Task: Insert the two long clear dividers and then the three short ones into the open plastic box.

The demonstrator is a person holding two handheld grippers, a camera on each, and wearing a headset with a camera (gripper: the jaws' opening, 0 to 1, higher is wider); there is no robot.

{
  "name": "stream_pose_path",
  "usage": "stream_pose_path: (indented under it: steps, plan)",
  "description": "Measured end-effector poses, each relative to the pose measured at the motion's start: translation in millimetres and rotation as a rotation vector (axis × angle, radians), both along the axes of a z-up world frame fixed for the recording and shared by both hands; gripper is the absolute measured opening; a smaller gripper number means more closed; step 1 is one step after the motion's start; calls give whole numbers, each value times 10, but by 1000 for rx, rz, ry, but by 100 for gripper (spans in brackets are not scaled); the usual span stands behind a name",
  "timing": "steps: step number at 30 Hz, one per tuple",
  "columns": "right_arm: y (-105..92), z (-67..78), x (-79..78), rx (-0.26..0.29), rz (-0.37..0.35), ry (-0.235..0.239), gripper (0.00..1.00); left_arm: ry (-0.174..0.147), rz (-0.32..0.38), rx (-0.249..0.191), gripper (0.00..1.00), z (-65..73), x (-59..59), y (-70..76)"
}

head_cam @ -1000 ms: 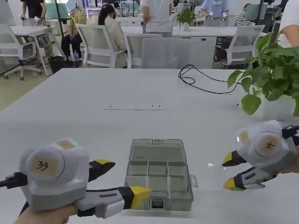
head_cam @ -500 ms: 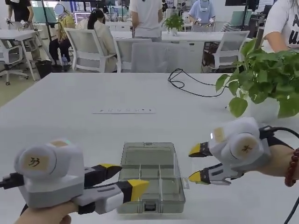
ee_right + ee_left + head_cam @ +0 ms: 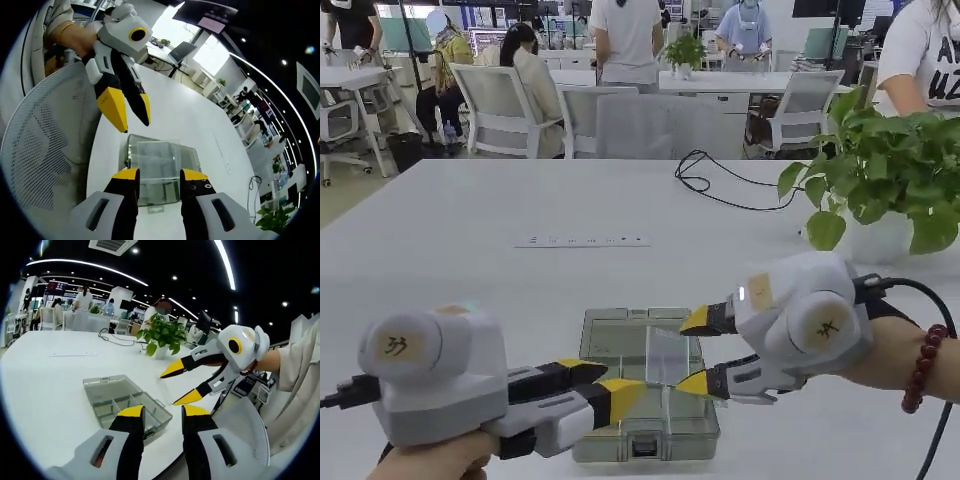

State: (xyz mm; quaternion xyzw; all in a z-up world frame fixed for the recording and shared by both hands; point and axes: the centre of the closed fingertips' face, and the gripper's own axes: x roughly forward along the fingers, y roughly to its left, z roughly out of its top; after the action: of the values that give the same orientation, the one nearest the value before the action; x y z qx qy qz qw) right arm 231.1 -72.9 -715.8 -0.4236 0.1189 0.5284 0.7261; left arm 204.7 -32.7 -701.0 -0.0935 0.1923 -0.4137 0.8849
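Note:
The open clear plastic box (image 3: 705,430) lies near the table's front edge, lid tipped back, with clear dividers standing in it that form several compartments. My right gripper (image 3: 694,351) hovers just above the box's right half, its jaws shut on the edges of a clear divider (image 3: 668,355), which spans the gap between them. In the right gripper view the same divider (image 3: 157,165) stands between the jaws, in front of the box (image 3: 192,155). My left gripper (image 3: 608,380) is open and holds nothing, low at the box's front left. Box (image 3: 107,390) and right gripper (image 3: 174,388) lie ahead of it.
A potted green plant (image 3: 890,180) stands at the right of the table, a black cable (image 3: 720,185) curls behind it, and a flat power strip (image 3: 582,241) lies mid-table. Chairs and people fill the room beyond. A mesh chair back (image 3: 40,150) is near the table's front edge.
My right gripper has carried the clear divider leftward from beside the box to above its right half. The left gripper has stayed almost where it was.

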Motion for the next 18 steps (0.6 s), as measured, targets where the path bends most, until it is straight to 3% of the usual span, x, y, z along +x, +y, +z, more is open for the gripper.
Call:
stream_pose_path:
  steps: [10,18]
  plan:
    - [200,80,-73,17,45,-43,32,29,-19,-36,13,13,6,-34]
    - [257,127,-73,40,48,-50,32,62,-32,-69,1,3,9,-61]
